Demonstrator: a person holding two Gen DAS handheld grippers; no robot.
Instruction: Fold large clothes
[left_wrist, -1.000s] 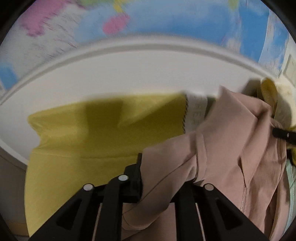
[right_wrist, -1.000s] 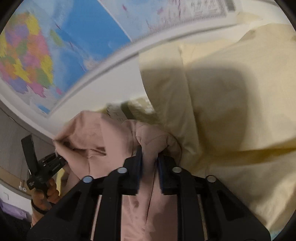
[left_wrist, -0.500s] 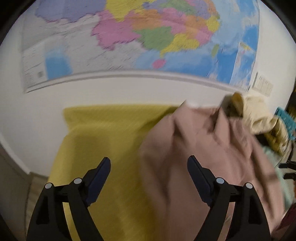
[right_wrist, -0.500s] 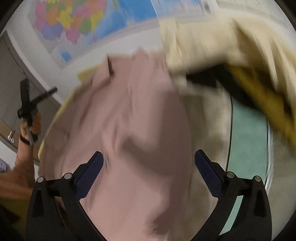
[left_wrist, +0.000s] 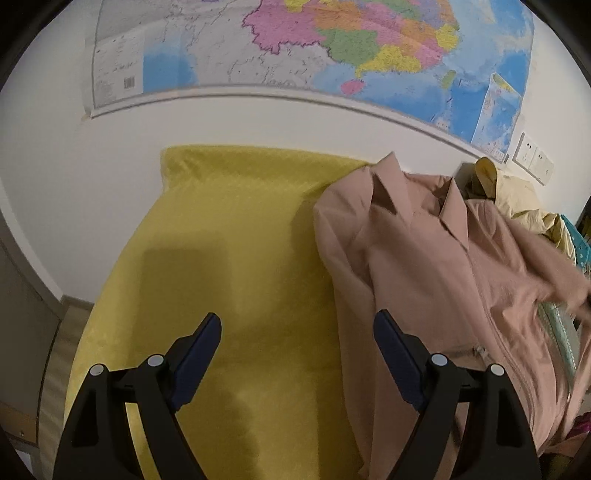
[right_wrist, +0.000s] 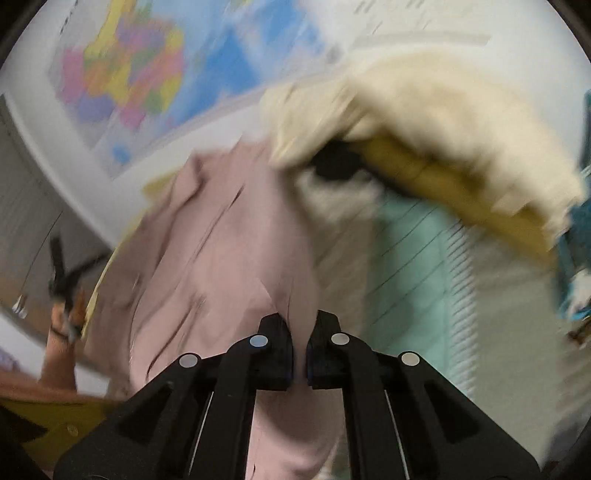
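A dusty pink collared jacket (left_wrist: 436, 273) lies front up on the right side of a yellow cloth-covered table (left_wrist: 229, 258), its collar toward the wall. My left gripper (left_wrist: 297, 354) is open and empty above the yellow cloth, just left of the jacket's hem. In the blurred right wrist view my right gripper (right_wrist: 300, 332) is shut on a fold of the pink jacket (right_wrist: 221, 258). The left gripper (right_wrist: 61, 273) shows small at the far left of that view.
A cream garment pile (left_wrist: 524, 206) lies at the table's far right, also in the right wrist view (right_wrist: 424, 129), over a teal basket (right_wrist: 417, 266). A world map (left_wrist: 332, 48) hangs on the white wall behind. The table's left edge drops to the floor (left_wrist: 55, 354).
Both grippers let go of the jacket and drew back, leaving it spread on the table. The right gripper then closed again on a fold of the jacket and is moving fast.
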